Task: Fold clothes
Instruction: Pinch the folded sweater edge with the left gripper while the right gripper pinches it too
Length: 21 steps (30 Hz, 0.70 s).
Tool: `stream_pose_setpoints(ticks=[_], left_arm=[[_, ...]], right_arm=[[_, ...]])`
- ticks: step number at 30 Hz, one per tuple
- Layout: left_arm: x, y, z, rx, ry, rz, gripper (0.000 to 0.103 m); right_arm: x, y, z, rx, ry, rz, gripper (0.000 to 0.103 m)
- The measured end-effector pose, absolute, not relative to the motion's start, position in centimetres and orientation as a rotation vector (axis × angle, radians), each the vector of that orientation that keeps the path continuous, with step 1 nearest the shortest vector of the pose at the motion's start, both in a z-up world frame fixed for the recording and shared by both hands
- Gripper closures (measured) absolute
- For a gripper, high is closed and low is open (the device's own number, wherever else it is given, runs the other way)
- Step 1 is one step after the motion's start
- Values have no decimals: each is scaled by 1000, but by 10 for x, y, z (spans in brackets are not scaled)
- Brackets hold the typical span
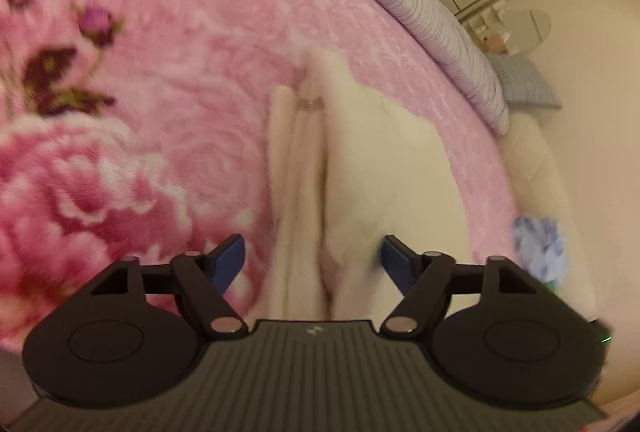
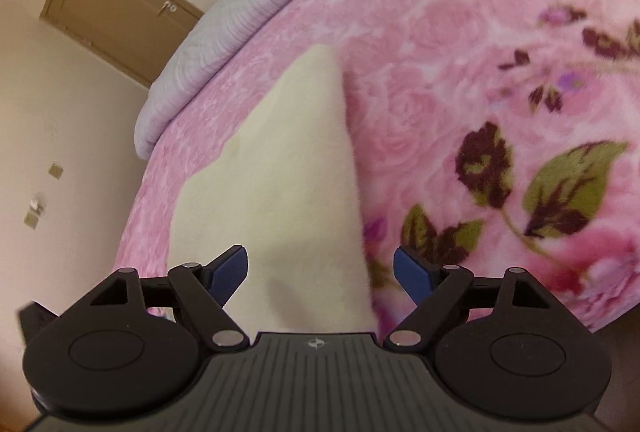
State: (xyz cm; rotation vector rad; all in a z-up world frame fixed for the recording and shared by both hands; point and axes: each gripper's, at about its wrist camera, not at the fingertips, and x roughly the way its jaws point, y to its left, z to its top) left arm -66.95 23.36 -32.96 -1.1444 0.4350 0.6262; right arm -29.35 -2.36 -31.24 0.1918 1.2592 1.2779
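Left wrist view: left tongs [image 1: 311,258] standing apart, nothing between the blue pads [image 1: 230,258], only hovering over the near end of the cream garment [image 1: 360,160]. Lying on the pink flowered blanket [image 1: 160,92] of the bed, close to its right edge, with long narrow folds on the left side and a broader flat part on the right. Picture blurred, so finer creases not readable. Beyond the bed edge, a small blue patterned cloth [image 1: 540,252] on a pale surface, well apart from the garment; grey ribbed bedding [image 1: 432,12] along the far side.

Right wrist view: right tongs [image 2: 320,272] also apart and empty, pointing forward and down over the same cream garment [image 2: 280,172], which narrows to a point toward the far side. Right edge of the garment passing between the two pads, untouched.

Step in hand, as judged: between folds, a reach for new holding places, garment partly folded lengthwise already. Next move probably calling for lowering both tongs to the near edge, closing on the cloth only and not on the plush blanket beneath, then lifting evenly toward the far end. Both tools tilted downward, side by side over the near end.
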Motion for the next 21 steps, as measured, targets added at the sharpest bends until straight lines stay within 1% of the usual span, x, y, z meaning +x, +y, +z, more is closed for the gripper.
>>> stream_pose_setpoints(ticks=[4, 6, 9, 10, 11, 12, 13, 14, 17, 21], left_arm=[[-665, 255, -353, -1252, 367, 518, 28], [-660, 265, -360, -1276, 337, 473, 29], [-647, 282, -370, -1322, 322, 415, 36], [-642, 287, -371, -1320, 334, 399, 37], [-636, 291, -372, -1315, 348, 385, 40], [-631, 294, -372, -1303, 369, 379, 41], [-628, 296, -372, -1300, 389, 378, 45], [-627, 298, -372, -1311, 399, 379, 49], [-627, 303, -369, -1370, 426, 384, 58], [-623, 304, -345, -1423, 470, 440, 63]], right_arm=[[-280, -2, -336, 284, 1359, 1291, 15], [-273, 11, -347, 342, 1419, 1303, 15], [-264, 33, -362, 402, 1492, 1337, 15], [-262, 41, -363, 398, 1499, 1359, 18], [-261, 49, -365, 388, 1510, 1375, 23], [-260, 57, -366, 374, 1523, 1388, 24], [-259, 66, -368, 361, 1539, 1394, 27], [-259, 73, -369, 339, 1554, 1392, 35], [-258, 88, -370, 277, 1603, 1368, 46], [-259, 98, -352, 211, 1683, 1279, 53]])
